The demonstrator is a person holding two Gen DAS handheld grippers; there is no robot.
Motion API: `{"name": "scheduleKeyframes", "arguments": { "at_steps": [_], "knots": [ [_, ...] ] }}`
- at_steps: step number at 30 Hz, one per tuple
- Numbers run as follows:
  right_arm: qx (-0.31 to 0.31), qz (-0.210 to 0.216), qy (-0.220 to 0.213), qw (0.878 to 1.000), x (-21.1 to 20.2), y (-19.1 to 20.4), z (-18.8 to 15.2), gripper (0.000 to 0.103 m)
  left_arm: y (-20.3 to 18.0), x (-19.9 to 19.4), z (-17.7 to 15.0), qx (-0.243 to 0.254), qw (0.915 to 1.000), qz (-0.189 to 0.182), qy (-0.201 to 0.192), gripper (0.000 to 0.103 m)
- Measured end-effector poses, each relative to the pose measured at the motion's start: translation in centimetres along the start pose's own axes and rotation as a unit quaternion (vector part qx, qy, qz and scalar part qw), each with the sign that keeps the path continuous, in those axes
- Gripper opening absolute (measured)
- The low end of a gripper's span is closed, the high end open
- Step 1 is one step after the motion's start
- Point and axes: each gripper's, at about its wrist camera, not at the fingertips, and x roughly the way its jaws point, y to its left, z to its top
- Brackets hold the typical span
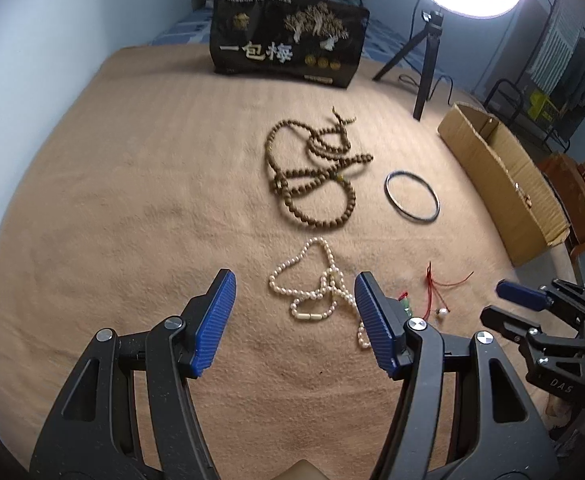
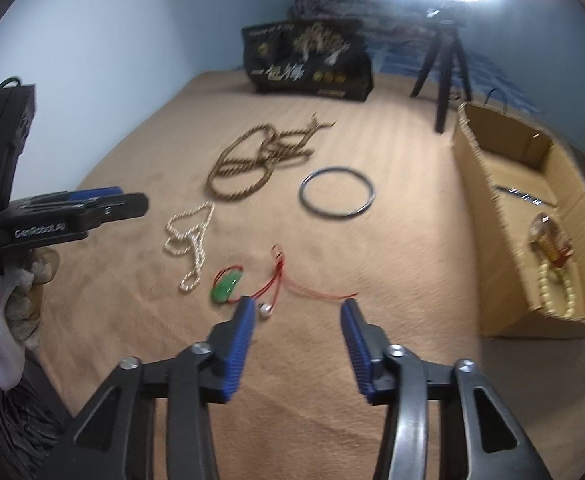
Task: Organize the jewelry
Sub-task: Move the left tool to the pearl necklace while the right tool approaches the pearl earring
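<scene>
I hold my left gripper (image 1: 294, 312) wide open and empty over the pearl necklace (image 1: 316, 286) on the tan blanket (image 1: 112, 200). My right gripper (image 2: 297, 322) is spread open too, empty, just short of the red-corded jade pendant (image 2: 225, 288). The cardboard box (image 2: 492, 248) sits right of it.

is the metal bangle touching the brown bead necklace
Apart. The left wrist view shows bare blanket between the metal bangle and the brown bead necklace.
</scene>
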Motion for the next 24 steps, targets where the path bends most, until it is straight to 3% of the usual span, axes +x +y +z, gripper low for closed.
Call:
{"name": "scheduleKeyframes", "arguments": {
  "at_steps": [8,24],
  "knots": [
    [-0.043,0.009,0.024,0.999,1.9,1.5,-0.6,0.030,-0.7,1.9,-0.1,0.014,0.9998,-0.001,0.015,0.063],
    [-0.056,0.002,0.041,0.998,4.4,2.1,-0.1,0.025,-0.8,5.0,0.1,0.015,0.9991,0.004,0.038,0.063]
  ]
}}
